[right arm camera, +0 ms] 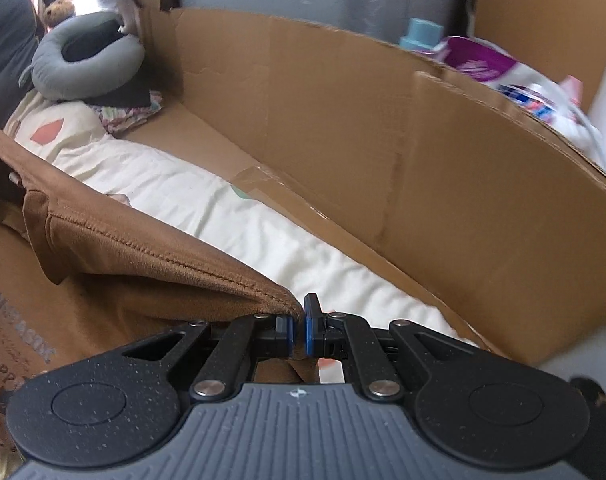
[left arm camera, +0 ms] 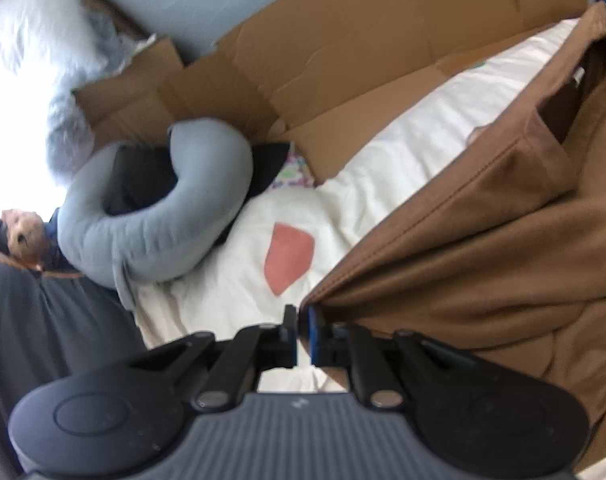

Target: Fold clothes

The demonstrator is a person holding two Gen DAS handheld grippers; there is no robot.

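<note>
Okay, left wrist view first: left gripper [left arm camera: 303,330] clenched, blue pads nearly together, pinching a corner of the brown T-shirt [left arm camera: 483,248]. Shirt fans out to the right of the jaws, hem seam running up and away, a sleeve opening visible toward the upper right. It hangs over a cream duvet [left arm camera: 383,168] with a coral patch [left arm camera: 289,258] printed on it. Grey neck pillow [left arm camera: 155,208] sits at the far end of the duvet, curled around something dark. A folded dark item [left arm camera: 269,164] lies just beside it, on a floral-print cloth [left arm camera: 293,176]. Cardboard sheets [left arm camera: 343,60] stand along the far side against a pale wall. Teddy bear [left arm camera: 23,236] at the left edge, blurred. Dark grey fabric [left arm camera: 43,320] lower left.

Right wrist view: right gripper [right arm camera: 299,330] also clenched, holding another corner of the same brown T-shirt [right arm camera: 143,260], fabric bunched at the pad tips. Stitched hem runs from the jaws back to the left; white lettering shows on the shirt at the lower left. Cream duvet [right arm camera: 231,220] lies beyond the shirt, cardboard wall [right arm camera: 423,160] along its right side. Neck pillow [right arm camera: 87,56] and teddy bear [right arm camera: 61,6] are upper left, well apart from the gripper. Blue bottle cap [right arm camera: 423,34] and a purple-and-white plastic package [right arm camera: 515,76] poke over the cardboard at upper right, blurred.
</note>
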